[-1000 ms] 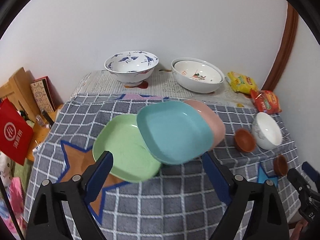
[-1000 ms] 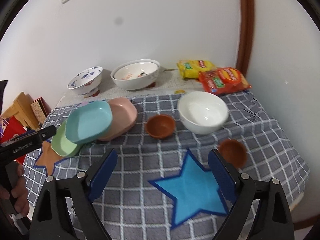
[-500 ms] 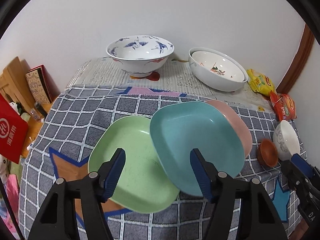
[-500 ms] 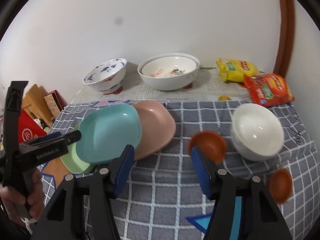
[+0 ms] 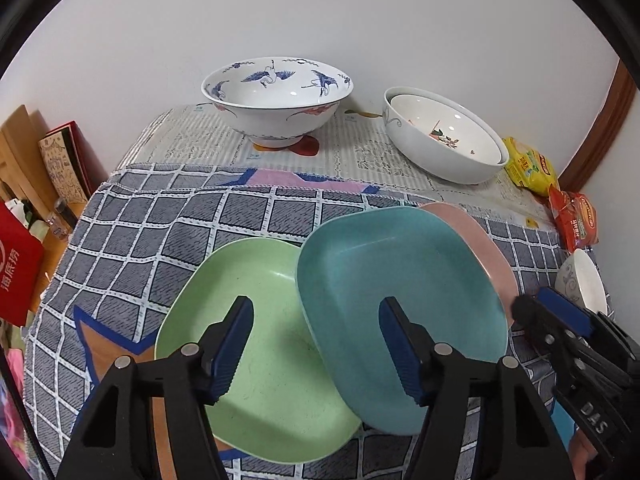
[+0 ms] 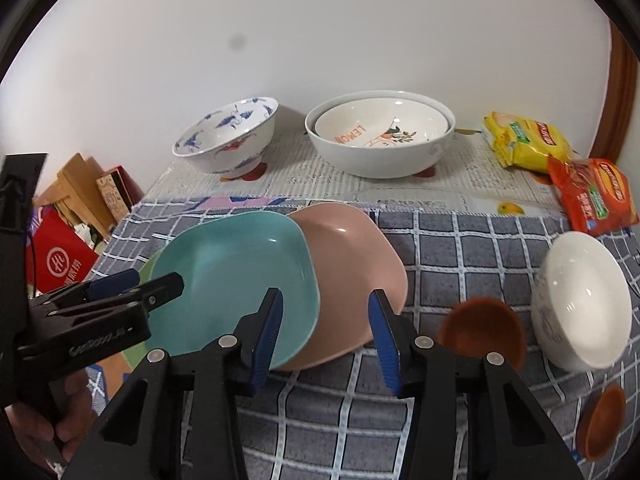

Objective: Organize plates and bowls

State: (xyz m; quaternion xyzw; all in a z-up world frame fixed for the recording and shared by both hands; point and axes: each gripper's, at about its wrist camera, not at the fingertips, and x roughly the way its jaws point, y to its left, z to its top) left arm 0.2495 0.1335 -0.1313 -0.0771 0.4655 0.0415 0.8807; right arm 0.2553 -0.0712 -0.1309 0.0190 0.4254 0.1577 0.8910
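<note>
The left gripper (image 5: pixel 312 344) and right gripper (image 6: pixel 326 332) have just been narrowing, jaws apart and clamped on nothing. Just beyond them three plates overlap on the checked cloth (image 5: pixel 168 216): green plate (image 5: pixel 248 280), teal plate (image 6: pixel 240 264), pink plate (image 6: pixel 352 248). This looks like the approach to stacking; next, each needs a rim between its jaws. Whether any pad touches yet is unclear. Farther back stand two big bowls (image 6: pixel 380 140).

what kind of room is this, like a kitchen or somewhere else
Probably a home dining corner, not clearly a kitchen: a table with a checked cloth against a plain wall, crockery like the crane bowl, and snack packets.
</note>
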